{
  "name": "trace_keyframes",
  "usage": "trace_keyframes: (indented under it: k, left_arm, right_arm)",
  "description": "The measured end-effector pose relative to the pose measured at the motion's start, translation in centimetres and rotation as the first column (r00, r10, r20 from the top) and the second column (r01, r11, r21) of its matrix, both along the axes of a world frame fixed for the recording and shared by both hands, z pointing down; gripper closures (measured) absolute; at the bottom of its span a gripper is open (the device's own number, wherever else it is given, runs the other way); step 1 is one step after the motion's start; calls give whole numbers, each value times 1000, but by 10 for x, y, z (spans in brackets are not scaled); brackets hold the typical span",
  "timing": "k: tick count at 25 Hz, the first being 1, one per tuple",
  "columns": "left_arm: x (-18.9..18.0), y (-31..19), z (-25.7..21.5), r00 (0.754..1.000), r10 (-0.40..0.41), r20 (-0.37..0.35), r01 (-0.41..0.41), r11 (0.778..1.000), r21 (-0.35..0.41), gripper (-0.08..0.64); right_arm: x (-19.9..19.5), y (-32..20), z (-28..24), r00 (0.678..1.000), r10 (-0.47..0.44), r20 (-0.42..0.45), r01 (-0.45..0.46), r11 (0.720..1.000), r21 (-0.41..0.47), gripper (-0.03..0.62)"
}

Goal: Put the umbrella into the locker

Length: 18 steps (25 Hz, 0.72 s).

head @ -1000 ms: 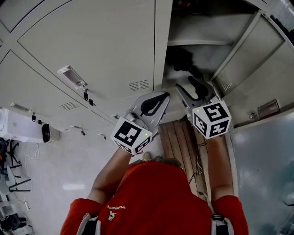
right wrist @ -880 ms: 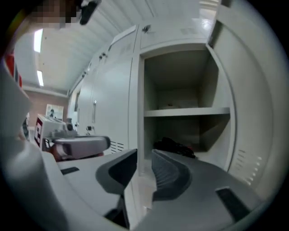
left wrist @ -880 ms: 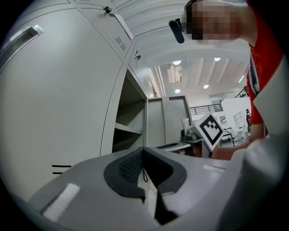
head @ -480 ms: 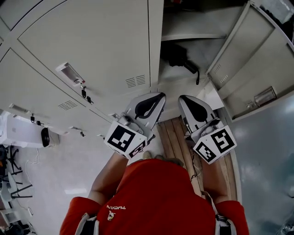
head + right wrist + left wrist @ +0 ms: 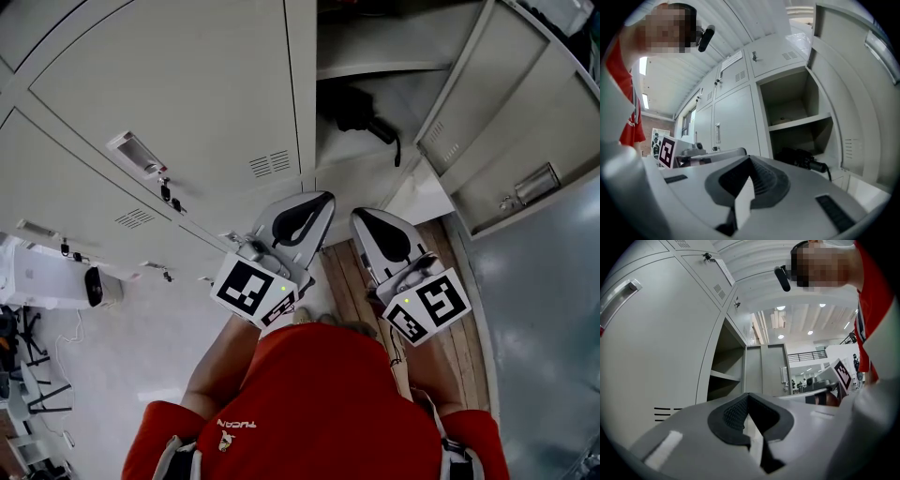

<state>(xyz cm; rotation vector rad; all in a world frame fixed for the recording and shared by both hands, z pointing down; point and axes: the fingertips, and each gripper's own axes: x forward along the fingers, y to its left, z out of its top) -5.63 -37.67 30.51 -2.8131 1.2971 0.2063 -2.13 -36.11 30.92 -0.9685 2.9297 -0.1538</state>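
Observation:
The black folded umbrella [image 5: 361, 111] lies inside the open locker [image 5: 417, 202], on the floor of the compartment under its shelf [image 5: 375, 67]. The right gripper view also shows the umbrella [image 5: 802, 159], its handle end pointing out. My right gripper [image 5: 362, 216] is shut with nothing between its jaws and sits clear of the locker mouth, apart from the umbrella. My left gripper [image 5: 324, 198] hovers beside it, in front of the post between the lockers, and is also shut and empty. In their own views the left gripper [image 5: 749, 397] and the right gripper [image 5: 750, 160] show pads meeting at the tip.
The locker's door [image 5: 511, 131] stands swung open to the right. Closed locker doors [image 5: 187, 84] with keys in their locks [image 5: 167, 192] fill the left side. A strip of wooden floor [image 5: 352, 272] runs below the grippers. A white box [image 5: 52, 272] stands at far left.
My right gripper has pulled back out of the locker mouth toward the person and closed its jaws, leaving the umbrella inside. The left gripper has shifted only slightly.

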Motion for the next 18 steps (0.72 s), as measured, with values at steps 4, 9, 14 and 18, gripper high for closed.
trace_keyframes:
  k: [4, 9, 14, 18]
  left_arm:
    - [1, 0, 0, 1000, 1, 2, -1, 1000, -3, 555]
    - [0, 2, 1, 1000, 4, 1, -4, 1000, -4, 555]
    - [-1, 2, -1, 1000, 3, -4, -3, 1000, -2, 555]
    - [-2, 1, -2, 1000, 4, -8, -4, 1000, 0, 555]
  right_arm:
    - [0, -1, -1, 1000, 2, -3, -2, 1000, 6, 591]
    - [1, 0, -1, 1000, -1, -2, 1, 1000, 0, 591]
    - [-1, 0, -1, 1000, -2, -2, 2, 1000, -2, 591]
    - [0, -2, -3, 1000, 1, 1, -1, 1000, 1, 591]
